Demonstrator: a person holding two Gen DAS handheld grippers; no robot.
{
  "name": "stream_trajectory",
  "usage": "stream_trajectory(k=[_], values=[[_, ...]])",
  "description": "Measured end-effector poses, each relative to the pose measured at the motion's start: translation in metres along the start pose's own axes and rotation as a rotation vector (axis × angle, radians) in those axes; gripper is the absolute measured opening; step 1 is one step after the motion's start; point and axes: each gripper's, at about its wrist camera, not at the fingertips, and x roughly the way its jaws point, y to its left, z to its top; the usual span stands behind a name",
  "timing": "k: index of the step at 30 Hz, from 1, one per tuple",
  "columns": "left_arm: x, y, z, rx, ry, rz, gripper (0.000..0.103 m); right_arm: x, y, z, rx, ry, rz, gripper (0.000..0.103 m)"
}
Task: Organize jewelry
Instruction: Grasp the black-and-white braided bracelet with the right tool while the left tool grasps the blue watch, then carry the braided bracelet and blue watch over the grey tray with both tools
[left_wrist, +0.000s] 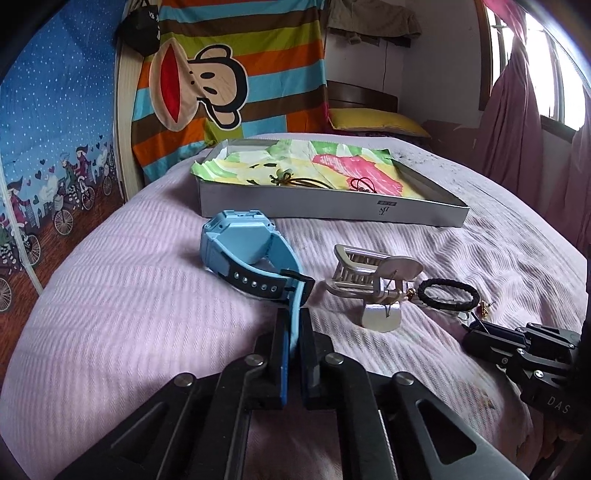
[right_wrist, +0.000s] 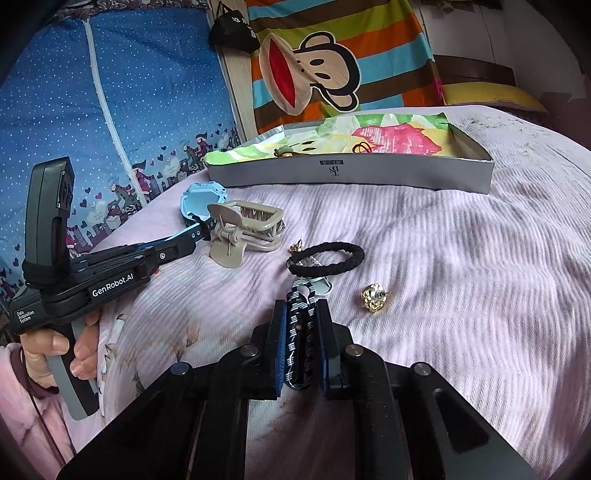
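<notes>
My left gripper (left_wrist: 293, 325) is shut on the strap of a blue watch (left_wrist: 236, 240) that rests on the bed; the watch also shows in the right wrist view (right_wrist: 201, 197). My right gripper (right_wrist: 300, 314) is shut on a black-and-white patterned hair clip (right_wrist: 300, 332) lying on the bed. A beige claw clip (left_wrist: 369, 273) (right_wrist: 243, 225), a black hair tie (left_wrist: 448, 293) (right_wrist: 325, 258) and a gold earring (right_wrist: 375, 297) lie loose on the pink bedspread. A grey box (left_wrist: 332, 210) (right_wrist: 351, 171) lined with colourful cloth holds cord necklaces (left_wrist: 295, 179).
The left gripper's body (right_wrist: 92, 273) and the hand holding it show at the left of the right wrist view. The right gripper (left_wrist: 524, 354) shows at the right edge of the left wrist view. A second small earring (right_wrist: 295, 246) lies by the hair tie. A yellow pillow (left_wrist: 373, 120) lies behind the box.
</notes>
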Motion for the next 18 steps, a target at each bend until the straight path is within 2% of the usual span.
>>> stream_trajectory(k=[18], values=[[-0.055,-0.017,0.007,0.036,-0.114,-0.088,0.004,-0.021,0.004,0.0,-0.021,-0.105,0.035,0.012]])
